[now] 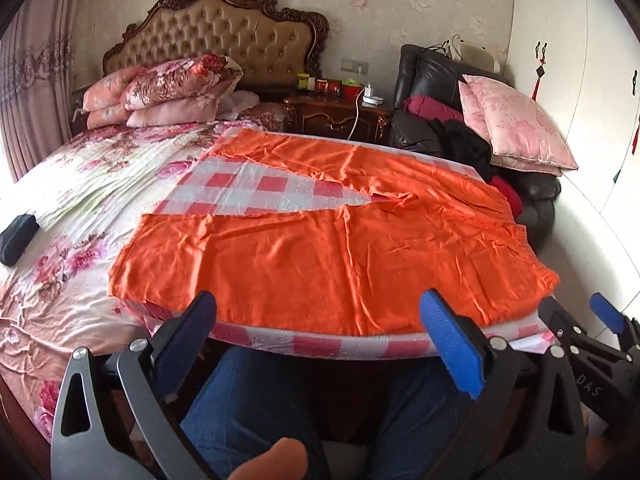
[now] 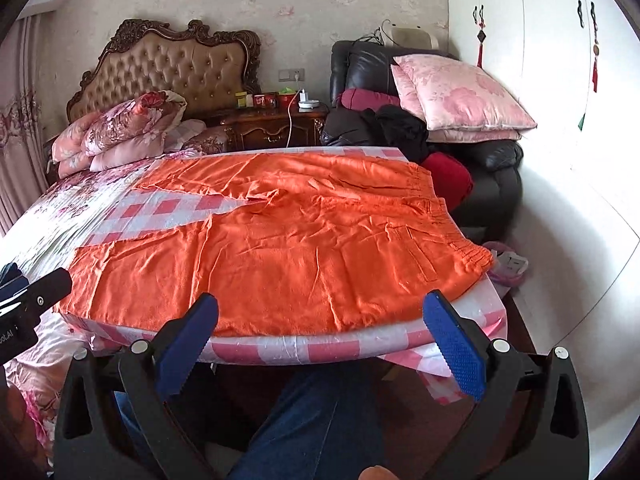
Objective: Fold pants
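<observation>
Nearest of all, at six o'clock, the person's legs in blue jeans [image 1: 256, 408] sit under the edge of a checked pink-and-white surface [image 1: 320, 346]. Just above them the left hand-held gripper [image 1: 320, 344] hangs with its blue-padded fingers [image 1: 454, 344] spread wide, holding nothing, its tips level with the near edge of the cloth. At its three o'clock the right hand-held gripper [image 2: 322, 344] does the same, jaws wide apart and empty.

Beyond the fingertips the orange pants [image 2: 280, 248] lie flat and creased on the checked surface, the gathered waistband [image 2: 460, 240] out toward three o'clock, the two legs running off toward nine o'clock with a wedge of checked cloth showing between them.

Past that, toward ten o'clock, the floral bed [image 1: 80, 184] carries stacked pillows [image 1: 168, 92] against a tufted headboard [image 1: 212, 36]. At twelve o'clock stands a dark wooden nightstand [image 1: 336, 114]; at two o'clock a black armchair [image 2: 492, 176] holds pink cushions [image 2: 460, 96].
</observation>
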{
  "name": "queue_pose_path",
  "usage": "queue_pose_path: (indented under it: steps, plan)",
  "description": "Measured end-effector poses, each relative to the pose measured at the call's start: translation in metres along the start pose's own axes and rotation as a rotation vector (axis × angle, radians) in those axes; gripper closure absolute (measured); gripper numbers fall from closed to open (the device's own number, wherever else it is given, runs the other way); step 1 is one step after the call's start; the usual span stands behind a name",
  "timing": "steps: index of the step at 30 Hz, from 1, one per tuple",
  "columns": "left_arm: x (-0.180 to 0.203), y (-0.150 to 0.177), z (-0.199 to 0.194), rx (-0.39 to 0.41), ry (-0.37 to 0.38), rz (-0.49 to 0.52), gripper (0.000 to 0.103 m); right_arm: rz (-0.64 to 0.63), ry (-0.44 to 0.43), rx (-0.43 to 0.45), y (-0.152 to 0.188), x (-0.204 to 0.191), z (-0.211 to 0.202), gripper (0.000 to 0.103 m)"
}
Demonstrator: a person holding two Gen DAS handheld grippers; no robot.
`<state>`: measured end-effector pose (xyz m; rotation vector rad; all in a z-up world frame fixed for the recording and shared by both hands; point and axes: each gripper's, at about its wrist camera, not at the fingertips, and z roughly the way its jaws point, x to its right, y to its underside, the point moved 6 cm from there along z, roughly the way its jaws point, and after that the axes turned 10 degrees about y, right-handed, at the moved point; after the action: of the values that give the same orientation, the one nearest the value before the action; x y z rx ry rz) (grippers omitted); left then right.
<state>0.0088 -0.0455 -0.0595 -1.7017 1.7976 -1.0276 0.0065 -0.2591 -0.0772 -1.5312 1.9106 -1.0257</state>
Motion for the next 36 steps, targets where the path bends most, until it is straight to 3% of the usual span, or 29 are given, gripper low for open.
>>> queue_pose_path:
  steps: [17, 30, 36]
  plan:
    - [-0.007, -0.003, 0.0, 0.002, -0.009, -0.019, 0.002, 0.007, 0.063, 0.025, -0.008, 0.0, -0.01, 0.004]
    - [-0.003, -0.004, -0.001, 0.003, -0.006, -0.012, 0.001, 0.021, 0.011, -0.002, -0.004, -0.002, -0.009, 0.004]
    - [0.003, -0.01, -0.011, 0.041, -0.045, 0.003, 0.001, 0.019, 0.025, -0.012, -0.003, -0.001, -0.007, 0.004]
